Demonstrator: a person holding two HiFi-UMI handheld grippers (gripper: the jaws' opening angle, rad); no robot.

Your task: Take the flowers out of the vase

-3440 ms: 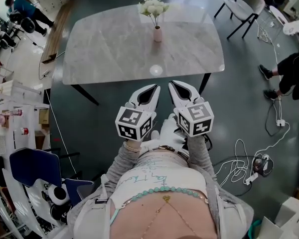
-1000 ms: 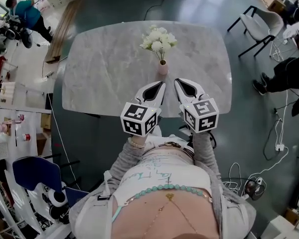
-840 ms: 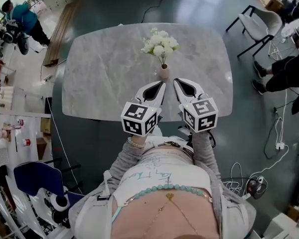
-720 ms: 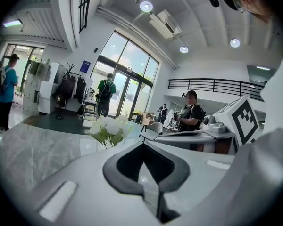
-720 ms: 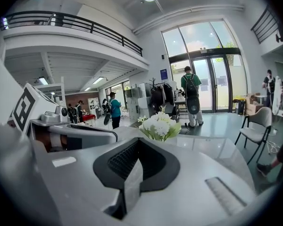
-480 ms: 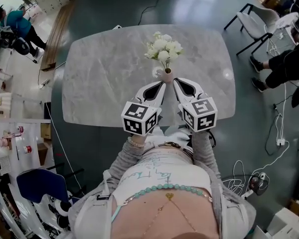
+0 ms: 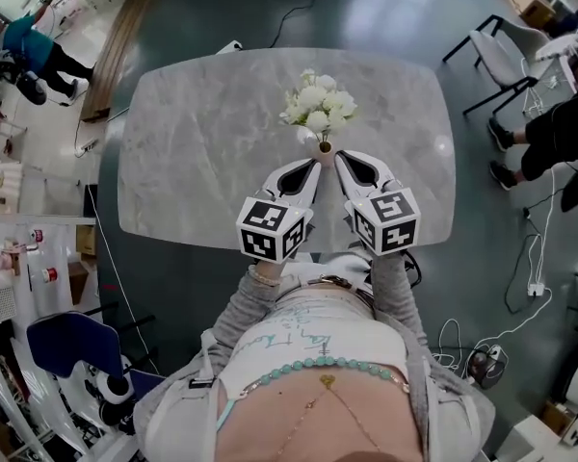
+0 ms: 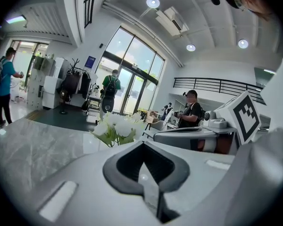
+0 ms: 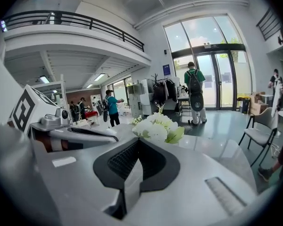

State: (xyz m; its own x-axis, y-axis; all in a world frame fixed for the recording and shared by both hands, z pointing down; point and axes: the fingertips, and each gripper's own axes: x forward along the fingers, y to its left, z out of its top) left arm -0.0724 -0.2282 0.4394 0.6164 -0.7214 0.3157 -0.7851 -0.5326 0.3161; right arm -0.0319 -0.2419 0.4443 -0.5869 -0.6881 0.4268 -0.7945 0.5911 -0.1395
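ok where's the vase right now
In the head view the small vase stands on the marble table, just past the left gripper and right gripper, white flowers in it.

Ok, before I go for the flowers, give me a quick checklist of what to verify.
1. Flowers in the vase on the table: ok.
2. Left tongs empty: ok, shut on nothing.
3. Right tongs open for the stems: not ok, shut.
4. Both tips close to the vase: ok, one on each side in the head view.
5. Vase upright: cannot tell, mostly hidden.
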